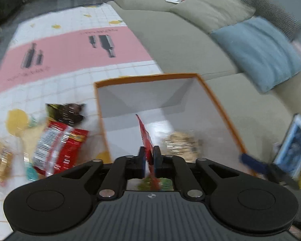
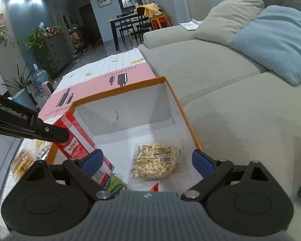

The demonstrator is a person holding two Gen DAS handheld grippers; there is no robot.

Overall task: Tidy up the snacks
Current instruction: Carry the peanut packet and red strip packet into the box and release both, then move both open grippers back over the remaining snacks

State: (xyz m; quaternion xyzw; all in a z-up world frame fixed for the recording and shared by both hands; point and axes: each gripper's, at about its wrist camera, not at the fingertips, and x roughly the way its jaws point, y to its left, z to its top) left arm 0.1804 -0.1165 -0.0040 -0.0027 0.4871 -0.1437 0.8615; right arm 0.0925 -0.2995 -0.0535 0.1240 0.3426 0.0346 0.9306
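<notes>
Tilting down over the box [image 1: 220, 108], left tool [image 1: 149, 156] pinching red packet [image 1: 145, 138], right tool [image 2: 148, 158] agape

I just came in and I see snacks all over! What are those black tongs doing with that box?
Someone is tidying snacks into the orange-edged box. The left tongs are shut on a red snack packet, holding it over the box. The right tongs hang open near the box, holding nothing. A round puffed snack pack already lies inside. More packets, like the red bag, wait on the checked cloth.
</notes>
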